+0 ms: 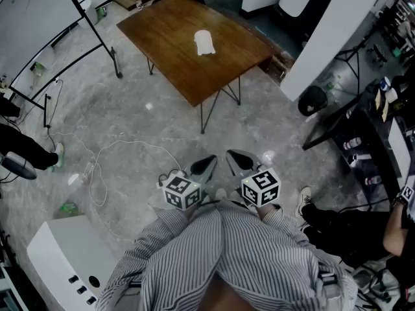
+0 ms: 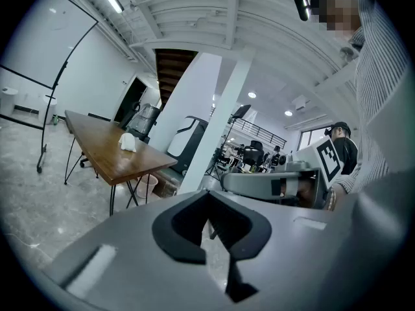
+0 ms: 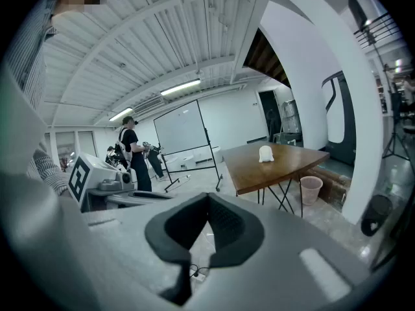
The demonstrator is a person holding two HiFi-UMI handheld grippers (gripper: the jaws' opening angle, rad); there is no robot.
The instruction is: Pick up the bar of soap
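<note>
Both grippers are empty right now. The left gripper point(image 1: 205, 166) and right gripper point(image 1: 241, 161) sit side by side just in front of the person's striped shirt point(image 1: 227, 258). Each has its jaws pressed together with nothing caught between them, which shows up pretty clearly in the left gripper view and the right gripper view. They point out over the grey floor point(image 1: 149, 109), where a white cable point(image 1: 130, 142) trails off to the left. The bar of soap point(image 1: 204, 42) is way over on the wooden table point(image 1: 168, 50), lying near the middle of the top, well apart from both grippers. A whiteboard on a stand point(image 1: 29, 11) is left of the table. In the right gripper view a small waste bin point(image 3: 311, 188) sits by the table legs, and a person in dark clothes point(image 3: 131, 149) stands near the whiteboard.
</note>
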